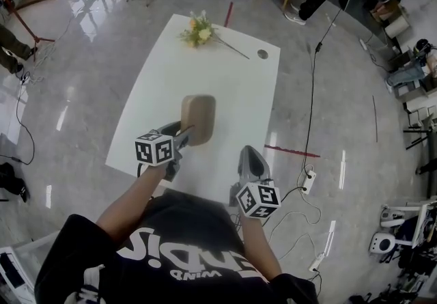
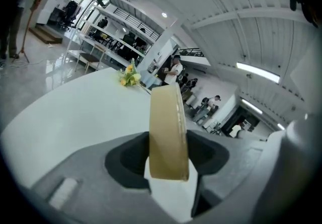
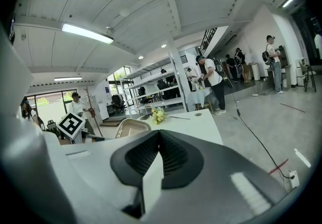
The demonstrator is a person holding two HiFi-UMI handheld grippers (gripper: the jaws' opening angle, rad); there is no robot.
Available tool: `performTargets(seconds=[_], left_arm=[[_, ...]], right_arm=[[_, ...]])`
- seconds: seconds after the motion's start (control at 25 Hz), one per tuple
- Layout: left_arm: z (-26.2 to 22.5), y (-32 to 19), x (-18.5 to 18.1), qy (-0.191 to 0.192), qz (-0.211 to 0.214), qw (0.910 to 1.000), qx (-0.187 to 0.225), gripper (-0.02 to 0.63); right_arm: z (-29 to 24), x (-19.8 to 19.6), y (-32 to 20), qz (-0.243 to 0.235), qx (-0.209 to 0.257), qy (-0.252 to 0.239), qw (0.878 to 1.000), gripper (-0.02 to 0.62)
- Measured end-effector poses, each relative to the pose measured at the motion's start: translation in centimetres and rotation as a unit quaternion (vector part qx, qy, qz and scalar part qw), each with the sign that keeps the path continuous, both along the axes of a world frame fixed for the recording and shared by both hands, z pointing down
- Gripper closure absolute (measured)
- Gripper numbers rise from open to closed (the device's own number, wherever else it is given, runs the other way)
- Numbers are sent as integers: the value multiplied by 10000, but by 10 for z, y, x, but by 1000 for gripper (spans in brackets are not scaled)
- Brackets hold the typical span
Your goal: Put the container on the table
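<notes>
My left gripper (image 2: 168, 170) pinches the container (image 2: 168, 127) by its rim, right gripper (image 3: 151, 177) closed empty; seemingly above the table (image 1: 232, 80), it could twist loose

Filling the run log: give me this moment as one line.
left gripper: shut on container rim | right gripper: shut, empty | container: over table, contact unclear | flowers: far end

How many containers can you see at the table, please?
1: a tan container, clamped at its near rim by the left gripper, over the white table. None seems hidden.
</notes>
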State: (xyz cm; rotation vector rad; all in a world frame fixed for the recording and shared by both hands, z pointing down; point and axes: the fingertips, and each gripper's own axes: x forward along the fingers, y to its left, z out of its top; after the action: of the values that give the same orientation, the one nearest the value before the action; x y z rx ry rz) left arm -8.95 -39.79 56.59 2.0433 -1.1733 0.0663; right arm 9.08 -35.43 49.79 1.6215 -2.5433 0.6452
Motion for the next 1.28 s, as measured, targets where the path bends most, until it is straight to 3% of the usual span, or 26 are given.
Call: performTargets(seconds=[0.32, 0.68, 0.88, 1.08, 1.28], left_arm=[[45, -21, 10, 126, 84, 9975, -685, 384], [59, -50, 6, 564, -113, 9935, -980, 385], [69, -60, -1, 444, -288, 9928, -1075, 382], [90, -58, -12, -266, -404, 9910, -1248, 419], [93, -58, -11, -396, -341, 9915, -1187, 420]], right_arm=[[8, 1, -26, -26, -90, -12, 10000, 597], [15, -4, -46, -37, -209, -6, 9998, 597], [19, -1, -53, -11, -264, 13, 9996, 597], [24, 1, -57, -31, -319, 21, 9995, 597], [28, 2, -60, -56, -357, 35, 9993, 597]])
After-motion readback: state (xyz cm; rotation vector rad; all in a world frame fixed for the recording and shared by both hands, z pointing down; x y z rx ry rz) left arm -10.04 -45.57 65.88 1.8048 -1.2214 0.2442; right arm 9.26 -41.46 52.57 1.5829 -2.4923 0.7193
